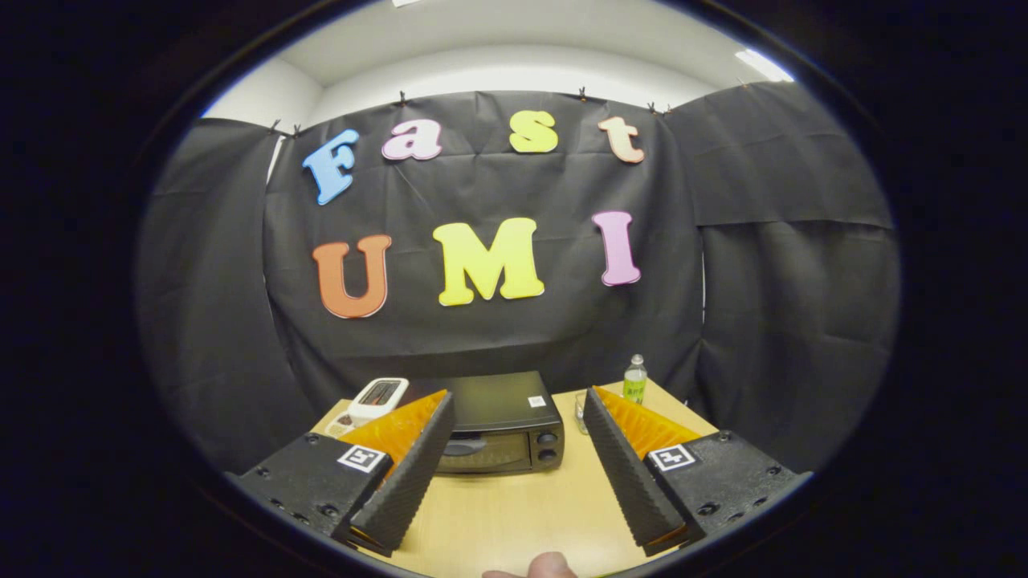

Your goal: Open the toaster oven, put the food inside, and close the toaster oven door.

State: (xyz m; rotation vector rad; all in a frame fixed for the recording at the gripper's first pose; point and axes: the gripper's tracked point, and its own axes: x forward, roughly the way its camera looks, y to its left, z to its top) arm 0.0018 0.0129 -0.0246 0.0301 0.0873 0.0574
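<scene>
A black toaster oven (pixel 502 425) stands on the wooden table (pixel 514 506) beyond my fingers, its glass door shut and two knobs on its right side. My gripper (pixel 518 409) is open, held well above and short of the oven, with nothing between its ribbed black fingers (pixel 405 482). Beside the oven's left end sits a white pop-up toaster (pixel 379 399), with a small plate (pixel 341 421) of something dark, perhaps food, partly hidden behind my left finger.
A small glass (pixel 580 413) and a clear bottle with a green label (pixel 634 379) stand to the oven's right near the table's far edge. A fingertip of a person (pixel 550 566) shows at the near table edge. Black cloth walls close in the booth.
</scene>
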